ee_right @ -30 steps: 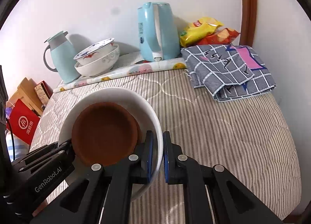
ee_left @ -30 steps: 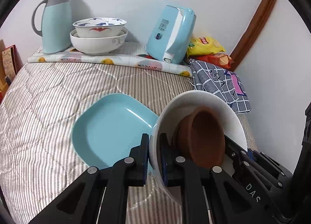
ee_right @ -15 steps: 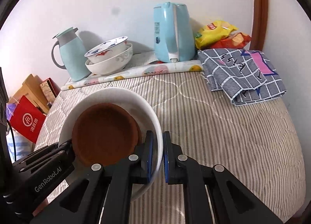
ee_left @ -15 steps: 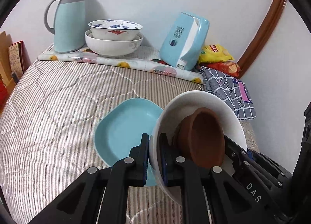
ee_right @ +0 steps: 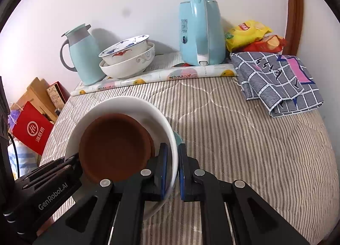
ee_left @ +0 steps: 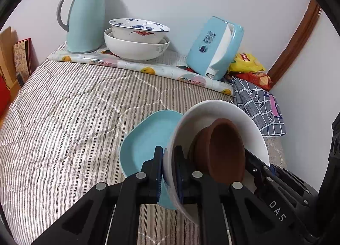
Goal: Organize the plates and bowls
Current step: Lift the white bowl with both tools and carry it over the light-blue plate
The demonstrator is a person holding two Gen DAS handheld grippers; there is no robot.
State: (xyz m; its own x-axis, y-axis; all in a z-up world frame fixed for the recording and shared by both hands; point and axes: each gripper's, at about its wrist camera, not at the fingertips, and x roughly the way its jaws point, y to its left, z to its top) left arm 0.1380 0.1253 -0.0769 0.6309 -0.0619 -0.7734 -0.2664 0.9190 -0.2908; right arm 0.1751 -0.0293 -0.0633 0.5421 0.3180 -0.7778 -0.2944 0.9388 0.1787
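A large white bowl (ee_left: 214, 115) (ee_right: 131, 106) with a brown bowl (ee_left: 225, 149) (ee_right: 114, 145) inside it hangs above the striped quilt. My left gripper (ee_left: 167, 172) is shut on its left rim and my right gripper (ee_right: 172, 168) is shut on its right rim. Below the white bowl lies a light blue square plate (ee_left: 144, 143), only a sliver of which (ee_right: 178, 137) shows in the right wrist view. At the back, a blue-patterned bowl (ee_left: 139, 30) (ee_right: 125, 49) sits nested in a bigger white bowl (ee_left: 136, 48) (ee_right: 129, 66).
A teal thermos jug (ee_left: 85, 15) (ee_right: 84, 55) and a light blue kettle (ee_left: 214, 47) (ee_right: 200, 30) stand on the fruit-print mat (ee_left: 148, 68). Snack bags (ee_right: 252, 35) and a folded checked cloth (ee_right: 276, 81) lie at the back right. Boxes and a red bag (ee_right: 34, 130) sit left of the bed.
Both grippers have carried the white bowl with the brown bowl forward toward the back stack; the blue plate has slid further under the held bowl in view.
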